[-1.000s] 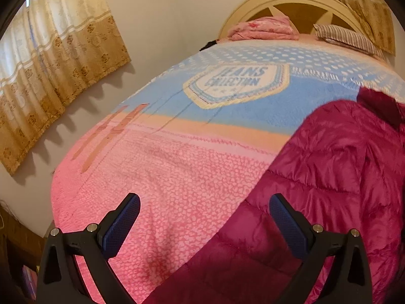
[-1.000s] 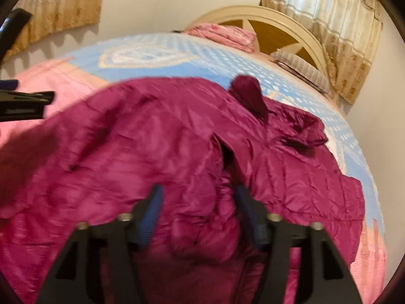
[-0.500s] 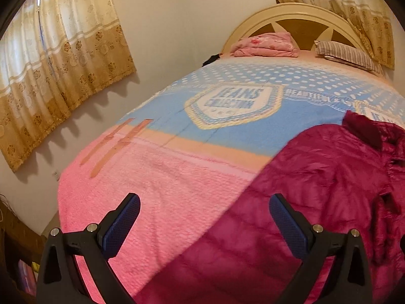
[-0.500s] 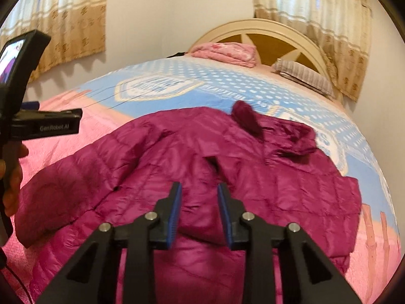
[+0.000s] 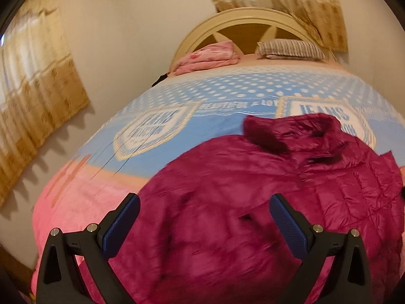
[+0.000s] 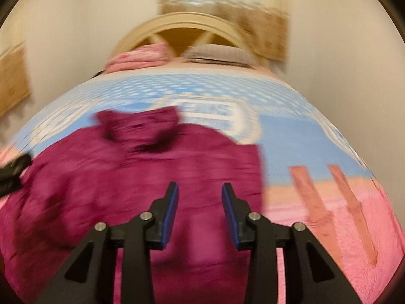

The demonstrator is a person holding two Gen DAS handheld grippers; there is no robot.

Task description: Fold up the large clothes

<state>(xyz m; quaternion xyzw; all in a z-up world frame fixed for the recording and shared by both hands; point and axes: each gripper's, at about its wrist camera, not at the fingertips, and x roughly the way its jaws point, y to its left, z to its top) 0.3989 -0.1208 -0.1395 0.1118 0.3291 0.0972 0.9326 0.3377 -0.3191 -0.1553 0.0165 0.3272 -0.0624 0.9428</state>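
Right wrist: right tool (image 6: 200, 197) part-spread, just widening, empty, above magenta jacket (image 6: 131, 167) on bed (image 6: 329, 202).

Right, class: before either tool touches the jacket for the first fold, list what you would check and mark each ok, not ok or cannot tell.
1. Jacket lies on the bed: ok.
2. Jacket spread flat: not ok, the collar is bunched.
3. Left tool open and empty: ok.
4. Right tool empty, its jaws have just been opening: ok.
5. Sleeve positions: cannot tell, views blurred.
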